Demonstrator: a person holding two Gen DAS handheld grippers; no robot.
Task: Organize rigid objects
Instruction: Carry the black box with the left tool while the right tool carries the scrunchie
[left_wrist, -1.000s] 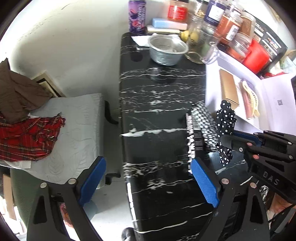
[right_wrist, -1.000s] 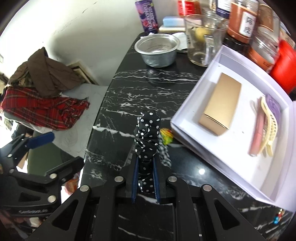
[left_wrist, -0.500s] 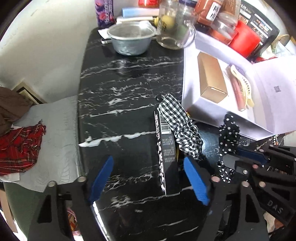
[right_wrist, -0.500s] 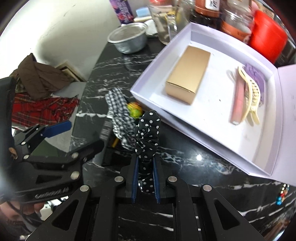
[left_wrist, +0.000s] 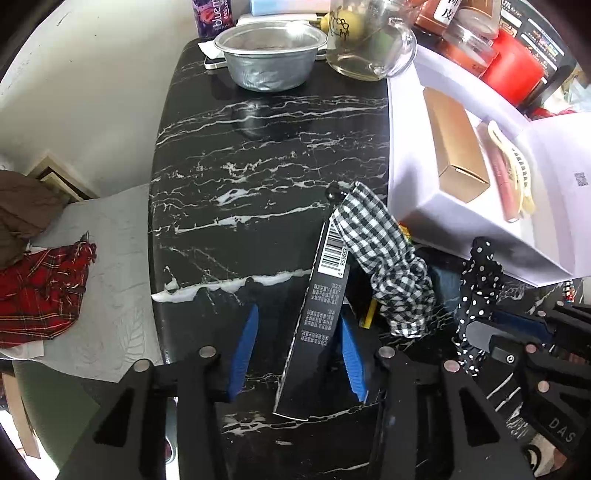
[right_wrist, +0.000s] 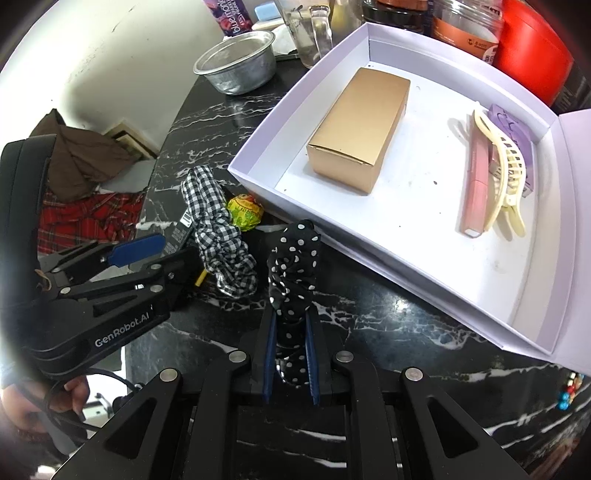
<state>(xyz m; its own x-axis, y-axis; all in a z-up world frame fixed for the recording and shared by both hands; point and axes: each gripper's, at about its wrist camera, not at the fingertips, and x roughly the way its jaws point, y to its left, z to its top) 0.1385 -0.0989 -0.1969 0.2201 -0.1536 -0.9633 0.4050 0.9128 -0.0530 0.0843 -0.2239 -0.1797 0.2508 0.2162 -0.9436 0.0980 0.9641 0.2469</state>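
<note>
The left gripper (left_wrist: 295, 332) has moved in, its fingers apart around a black box (left_wrist: 317, 325) on the bench (left_wrist: 258, 166). The right gripper (right_wrist: 290, 332) stays clamped on a dotted scrunchie (right_wrist: 291, 266). One white tray (right_wrist: 406, 221) holds one gold box (right_wrist: 358, 129), one hair clip (right_wrist: 506, 173) and one pink tube (right_wrist: 476, 184).

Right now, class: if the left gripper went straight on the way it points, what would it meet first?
The long black box: it already lies between the left gripper's open pads. Just beyond, the checked scrunchie drapes over its far end.
</note>
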